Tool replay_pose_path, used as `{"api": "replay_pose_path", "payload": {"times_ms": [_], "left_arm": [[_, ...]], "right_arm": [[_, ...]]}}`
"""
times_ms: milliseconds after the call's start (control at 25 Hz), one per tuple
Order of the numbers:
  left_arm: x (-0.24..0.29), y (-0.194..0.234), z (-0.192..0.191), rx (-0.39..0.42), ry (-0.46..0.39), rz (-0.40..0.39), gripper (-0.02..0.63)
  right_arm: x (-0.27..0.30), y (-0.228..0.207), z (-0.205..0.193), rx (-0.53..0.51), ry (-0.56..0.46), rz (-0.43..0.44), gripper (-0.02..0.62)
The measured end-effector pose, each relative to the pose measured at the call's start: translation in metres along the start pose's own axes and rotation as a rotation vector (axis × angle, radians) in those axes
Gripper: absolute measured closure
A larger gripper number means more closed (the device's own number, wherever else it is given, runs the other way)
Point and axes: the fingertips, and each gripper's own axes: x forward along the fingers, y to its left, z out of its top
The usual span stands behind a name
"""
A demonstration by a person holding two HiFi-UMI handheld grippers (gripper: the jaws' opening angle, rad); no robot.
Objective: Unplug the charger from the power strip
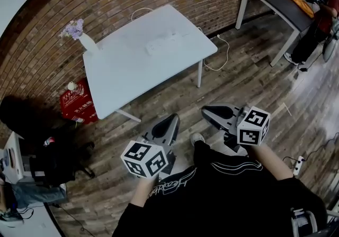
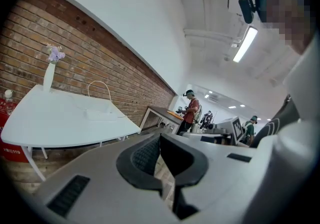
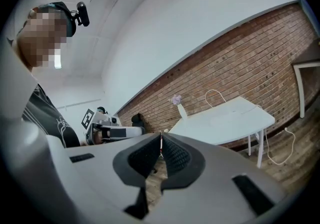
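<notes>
Pointing left hand-held gripper (image 1: pixel 171 120), right hand-held gripper (image 1: pixel 207 110) toward table (image 1: pixel 124 69), near level; jaws together, empty.

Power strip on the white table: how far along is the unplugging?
Nothing looks done yet. The power strip lies untouched on the white table. Nothing is in hand: the left gripper and right gripper are shut, empty, and short of the table. Left: reach the strip, grip the charger, pull it out.

White bench (image 1: pixel 127 72) standing on a wooden plank floor (image 1: pixel 249 80).
A white vase (image 1: pixel 88 43) of purple flowers stands at its far left corner. A white power strip (image 1: pixel 164 45) lies near the far edge, and a white cable (image 1: pixel 223 55) droops off the right corner onto the floor.
</notes>
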Motion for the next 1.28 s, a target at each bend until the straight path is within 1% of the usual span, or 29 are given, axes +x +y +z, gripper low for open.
{"api": "replay_pose_path", "payload": {"times_ms": [160, 280, 400, 600, 720, 800, 880, 960, 1160, 1280], "left_arm": [[0.048, 0.044, 0.027, -0.047, 0.004, 0.018, 0.601], [0.084, 0.073, 0.050, -0.050, 0.011, 0.033, 0.601], [0.113, 0.104, 0.068, -0.052, 0.023, 0.069, 0.601], [0.145, 0.143, 0.094, -0.035, 0.013, 0.122, 0.600], [0.154, 0.159, 0.106, -0.012, 0.005, 0.145, 0.600], [0.158, 0.172, 0.111, -0.012, 0.001, 0.164, 0.598], [0.161, 0.187, 0.113, -0.021, 0.008, 0.177, 0.575], [0.166, 0.204, 0.112, -0.033, 0.023, 0.185, 0.520], [0.181, 0.256, 0.115, -0.053, 0.064, 0.215, 0.491], [0.198, 0.288, 0.116, -0.066, 0.108, 0.204, 0.445]], "right_arm": [[0.028, -0.059, 0.025, 0.015, 0.016, -0.002, 0.597], [0.048, -0.104, 0.045, 0.035, 0.019, -0.001, 0.597], [0.067, -0.141, 0.062, 0.056, 0.018, 0.003, 0.597], [0.089, -0.183, 0.086, 0.053, 0.021, 0.012, 0.597], [0.099, -0.201, 0.096, 0.065, 0.007, 0.014, 0.597], [0.107, -0.209, 0.099, 0.069, 0.007, 0.015, 0.597], [0.114, -0.217, 0.100, 0.073, 0.008, 0.013, 0.597], [0.121, -0.224, 0.101, 0.080, 0.009, 0.004, 0.597], [0.147, -0.248, 0.106, 0.107, 0.010, -0.034, 0.597], [0.164, -0.267, 0.110, 0.129, 0.004, -0.072, 0.597]]}}
